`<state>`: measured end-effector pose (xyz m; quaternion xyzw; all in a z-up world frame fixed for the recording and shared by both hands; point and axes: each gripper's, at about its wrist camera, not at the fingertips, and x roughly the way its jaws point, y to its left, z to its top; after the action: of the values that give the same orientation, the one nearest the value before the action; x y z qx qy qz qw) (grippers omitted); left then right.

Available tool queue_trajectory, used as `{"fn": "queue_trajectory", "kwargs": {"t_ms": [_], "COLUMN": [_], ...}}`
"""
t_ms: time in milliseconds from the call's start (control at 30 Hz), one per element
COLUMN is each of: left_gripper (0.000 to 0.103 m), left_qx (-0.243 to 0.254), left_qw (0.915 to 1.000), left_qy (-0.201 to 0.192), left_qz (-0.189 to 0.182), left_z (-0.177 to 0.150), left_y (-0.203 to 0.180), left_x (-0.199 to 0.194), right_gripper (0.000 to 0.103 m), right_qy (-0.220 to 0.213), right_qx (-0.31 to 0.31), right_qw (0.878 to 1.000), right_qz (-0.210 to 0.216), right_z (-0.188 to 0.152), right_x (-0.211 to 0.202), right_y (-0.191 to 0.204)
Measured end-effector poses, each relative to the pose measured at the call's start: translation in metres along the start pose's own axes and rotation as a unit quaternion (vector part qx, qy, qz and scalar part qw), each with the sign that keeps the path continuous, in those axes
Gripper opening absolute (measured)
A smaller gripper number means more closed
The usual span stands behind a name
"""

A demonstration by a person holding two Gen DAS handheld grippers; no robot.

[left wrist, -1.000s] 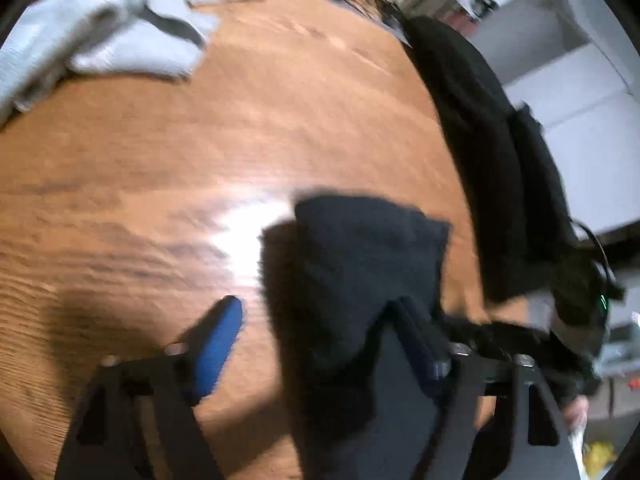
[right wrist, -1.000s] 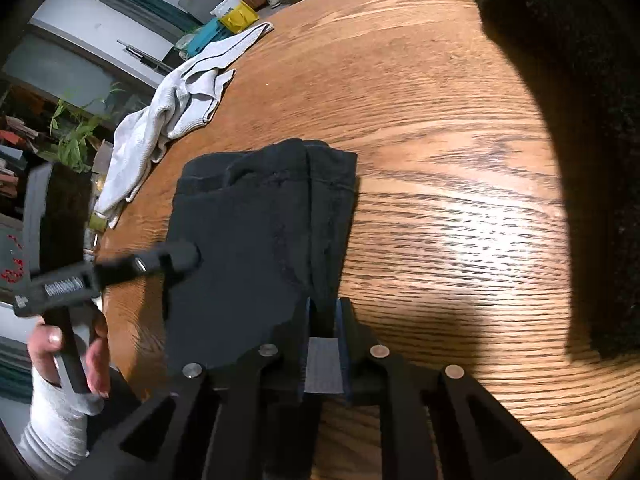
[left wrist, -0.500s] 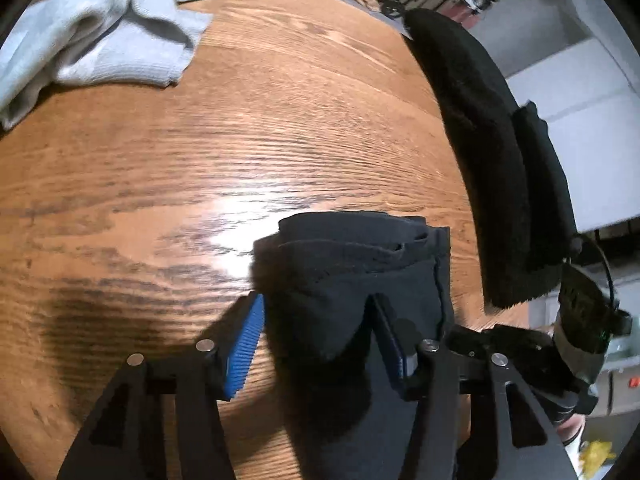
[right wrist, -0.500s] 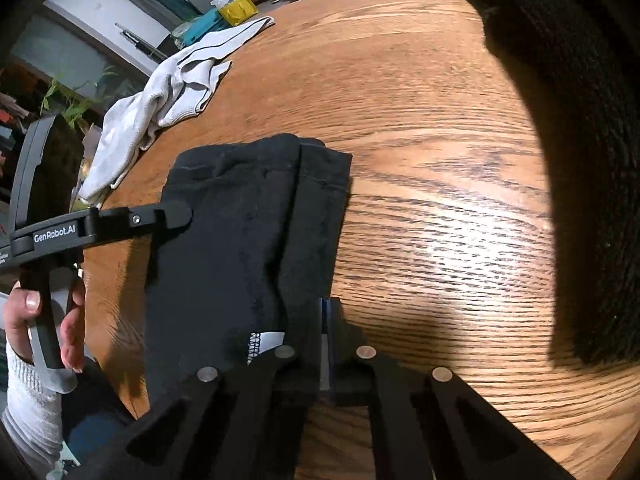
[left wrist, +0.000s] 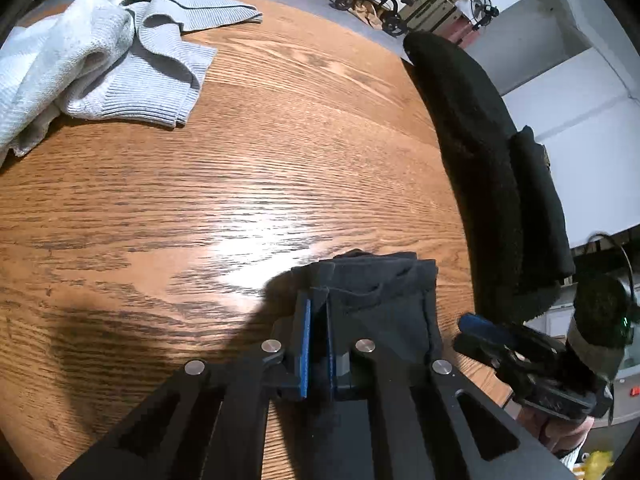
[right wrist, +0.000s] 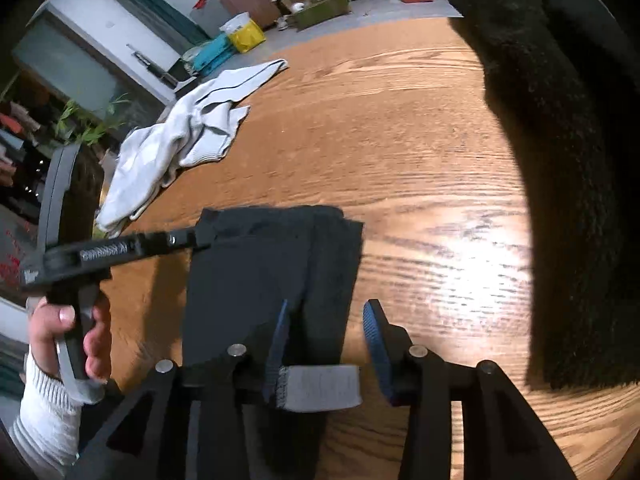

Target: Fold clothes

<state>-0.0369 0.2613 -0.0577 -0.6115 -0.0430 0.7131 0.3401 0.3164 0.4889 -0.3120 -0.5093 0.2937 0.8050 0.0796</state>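
Observation:
A folded black garment (left wrist: pixel 380 292) (right wrist: pixel 256 280) lies on the round wooden table (left wrist: pixel 240 160) near its front edge. My left gripper (left wrist: pixel 316 312) is closing, and its blue pads pinch the garment's left corner. From the right wrist view it (right wrist: pixel 196 240) reaches in from the left, held by a person's hand (right wrist: pixel 68 336). My right gripper (right wrist: pixel 326 320) is opening just above the garment's right edge. The cloth and a grey label (right wrist: pixel 320 388) lie between its spread pads, which do not press on them. It also shows at the right of the left wrist view (left wrist: pixel 472 332).
A crumpled white knit garment (left wrist: pixel 100 60) (right wrist: pixel 180 144) lies at the table's far left. A thick black fleecy garment (left wrist: pixel 480 180) (right wrist: pixel 560 160) runs along the right rim. Bare wood (right wrist: pixel 400 140) spans the middle. Boxes and bags clutter the floor beyond.
The left jaws have closed from wide open onto the black garment's corner. The right jaws, shut on its right edge before, have opened and let go, lifting a little.

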Motion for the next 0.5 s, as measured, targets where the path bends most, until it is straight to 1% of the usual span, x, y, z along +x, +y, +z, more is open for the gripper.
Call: {"fn": "queue_trajectory", "kwargs": {"t_ms": [33,67,100,167,200,233,267,333,367,400,467,500], "left_gripper": [0.008,0.016,0.021,0.049,0.055,0.065,0.069,0.069,0.069,0.069,0.069,0.069], "left_qx": [-0.001,-0.009,-0.016,-0.025,-0.027,-0.031,-0.035,-0.039,-0.038,-0.038,-0.042,-0.047], "left_qw": [1.0,1.0,0.9999,0.9996,0.9996,0.9995,0.9994,0.9992,0.9992,0.9992,0.999,0.9987], "left_qy": [0.0,-0.002,-0.004,-0.009,-0.009,-0.009,-0.008,0.0,0.004,0.007,0.01,0.01], "left_qz": [-0.001,0.0,0.001,0.005,0.005,0.003,0.0,-0.009,-0.01,-0.011,-0.015,-0.018], "left_z": [0.0,0.001,0.001,0.002,0.002,0.0,-0.001,-0.001,-0.002,-0.002,-0.003,-0.002], "left_y": [0.001,0.004,0.007,0.011,0.013,0.015,0.016,0.018,0.019,0.021,0.026,0.029], "left_x": [-0.001,-0.002,-0.003,-0.003,-0.003,-0.005,-0.006,-0.002,-0.002,-0.002,-0.004,-0.005], "right_gripper": [0.044,0.044,0.044,0.045,0.045,0.046,0.048,0.049,0.044,0.034,0.024,0.023], "right_qy": [0.003,0.006,0.008,0.01,0.01,0.01,0.011,0.014,0.017,0.017,0.016,0.016], "right_qx": [0.003,0.005,0.007,0.011,0.013,0.015,0.017,0.011,0.001,-0.001,0.001,0.001], "right_qw": [1.0,1.0,1.0,1.0,1.0,1.0,1.0,1.0,0.999,0.999,0.999,0.999], "right_qz": [-0.003,-0.005,-0.007,-0.012,-0.017,-0.019,-0.021,-0.025,-0.029,-0.031,-0.033,-0.033], "right_z": [0.004,0.007,0.011,0.017,0.022,0.025,0.028,0.031,0.032,0.032,0.031,0.031], "right_x": [0.005,0.009,0.014,0.02,0.023,0.027,0.03,0.038,0.043,0.044,0.042,0.04], "right_y": [0.002,0.003,0.004,0.007,0.008,0.009,0.009,0.01,0.011,0.01,0.006,0.004]}}
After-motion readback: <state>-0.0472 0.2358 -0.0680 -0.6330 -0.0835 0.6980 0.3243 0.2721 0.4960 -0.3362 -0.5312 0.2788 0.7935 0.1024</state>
